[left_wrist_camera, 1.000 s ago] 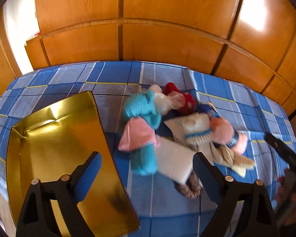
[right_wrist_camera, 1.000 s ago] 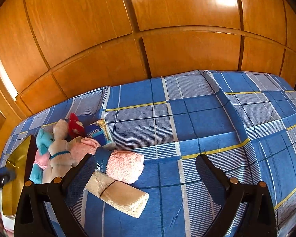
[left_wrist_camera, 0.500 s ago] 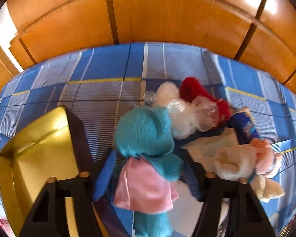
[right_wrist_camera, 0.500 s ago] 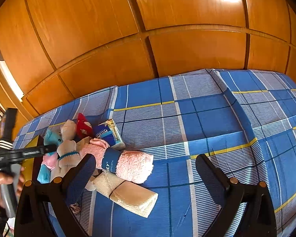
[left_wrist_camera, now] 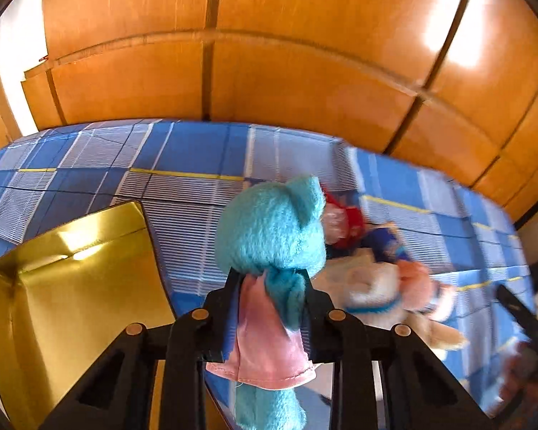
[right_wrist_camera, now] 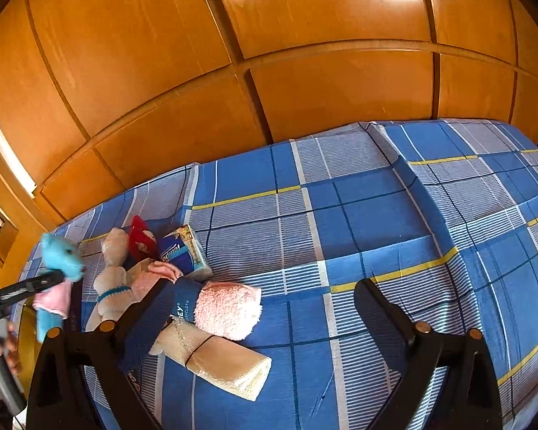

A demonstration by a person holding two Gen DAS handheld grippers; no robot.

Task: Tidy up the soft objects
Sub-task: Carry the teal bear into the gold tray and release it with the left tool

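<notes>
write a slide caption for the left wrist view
Left gripper closing on a blue plush toy in a pink dress, beside a gold box on the plaid bedspread.

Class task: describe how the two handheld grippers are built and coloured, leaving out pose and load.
Left gripper: matte black triangulated frame, brass-coloured pivot pins, blue finger pads. Right gripper: the same black frame with cut-outs, brass pins and blue pads. No cables or sleeves show.

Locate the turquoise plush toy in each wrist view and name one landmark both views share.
Left wrist view: the turquoise plush toy fills the lower centre, pinched between the fingers of the closing left gripper.
Right wrist view: it hangs at the far left edge, above the bedspread.
Shared landmark: the gold tray, seen lower left in both.
</notes>
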